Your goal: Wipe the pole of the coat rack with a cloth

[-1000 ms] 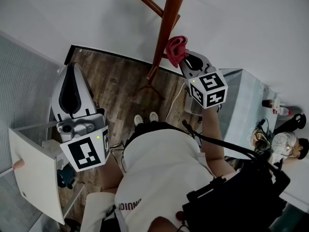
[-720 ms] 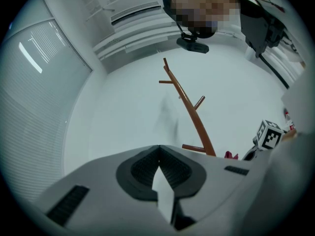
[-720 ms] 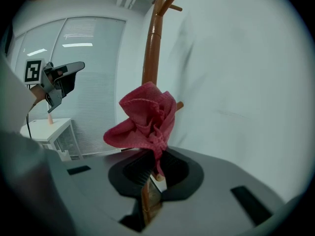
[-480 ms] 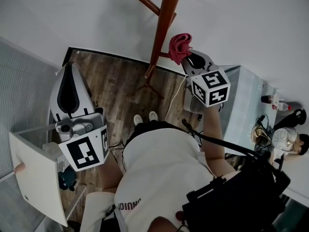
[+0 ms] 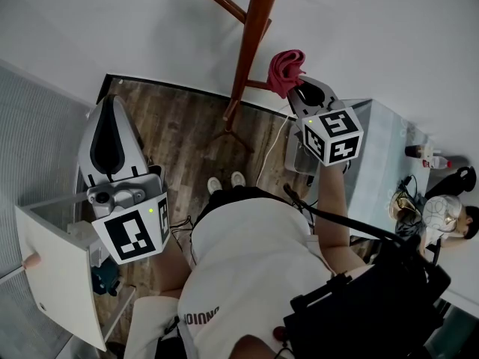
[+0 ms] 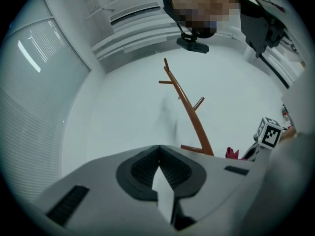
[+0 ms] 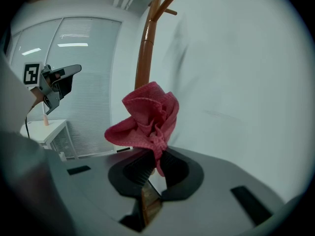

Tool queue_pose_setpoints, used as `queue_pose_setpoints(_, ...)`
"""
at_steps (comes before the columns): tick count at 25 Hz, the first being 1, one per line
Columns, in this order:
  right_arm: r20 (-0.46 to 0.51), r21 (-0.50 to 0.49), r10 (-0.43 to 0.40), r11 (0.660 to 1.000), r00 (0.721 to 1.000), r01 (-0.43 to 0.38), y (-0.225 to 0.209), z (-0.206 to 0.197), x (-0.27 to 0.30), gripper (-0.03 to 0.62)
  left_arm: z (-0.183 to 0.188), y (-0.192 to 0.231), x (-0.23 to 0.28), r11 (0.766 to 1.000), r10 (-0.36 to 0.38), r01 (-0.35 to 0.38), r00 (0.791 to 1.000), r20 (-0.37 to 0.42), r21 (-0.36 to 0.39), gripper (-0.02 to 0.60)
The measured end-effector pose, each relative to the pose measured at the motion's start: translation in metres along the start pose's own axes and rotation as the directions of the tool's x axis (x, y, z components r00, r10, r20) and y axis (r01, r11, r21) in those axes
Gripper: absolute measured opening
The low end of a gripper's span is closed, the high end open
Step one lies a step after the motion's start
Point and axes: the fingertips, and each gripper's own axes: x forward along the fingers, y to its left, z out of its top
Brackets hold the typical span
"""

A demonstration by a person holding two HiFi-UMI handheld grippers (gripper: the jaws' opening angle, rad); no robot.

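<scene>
The brown wooden coat rack pole point(image 5: 251, 43) stands against the white wall, with a side peg point(image 5: 224, 4) at upper left. My right gripper point(image 5: 298, 90) is shut on a crumpled red cloth point(image 5: 287, 71), held just right of the pole and apart from it. In the right gripper view the cloth point(image 7: 147, 118) bunches above the shut jaws point(image 7: 156, 168), with the pole point(image 7: 144, 58) behind it. My left gripper point(image 5: 112, 102) is shut and empty, low at the left, well away from the pole. The left gripper view shows its closed jaws point(image 6: 158, 154) and the rack point(image 6: 189, 112) beyond.
A white cabinet point(image 5: 52, 275) stands at lower left. A glass-topped table point(image 5: 382, 163) at right carries a bottle point(image 5: 426, 159). Another person point(image 5: 449, 223) is at the far right edge. A cable point(image 5: 271, 155) runs across the wood floor near the rack's base point(image 5: 232, 129).
My right gripper and the red cloth have shifted right and slightly up, away from the pole. The left gripper has barely moved.
</scene>
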Motion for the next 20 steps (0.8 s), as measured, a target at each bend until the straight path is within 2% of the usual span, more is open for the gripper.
queue_pose_setpoints(12,0.0,0.009,-0.047,0.999,0.999,0.047,-0.017,-0.001,-0.012,0.046,0.001,-0.006,0.004,1.0,-0.018,0.018,1.0,0.002,0.002,0.014)
queue_pose_setpoints(20,0.07,-0.015,-0.074,0.997,0.995,0.076,-0.027,0.025,-0.028,0.046,0.006,-0.015,0.01,0.999,-0.035,0.035,0.999,0.011,0.016,0.014)
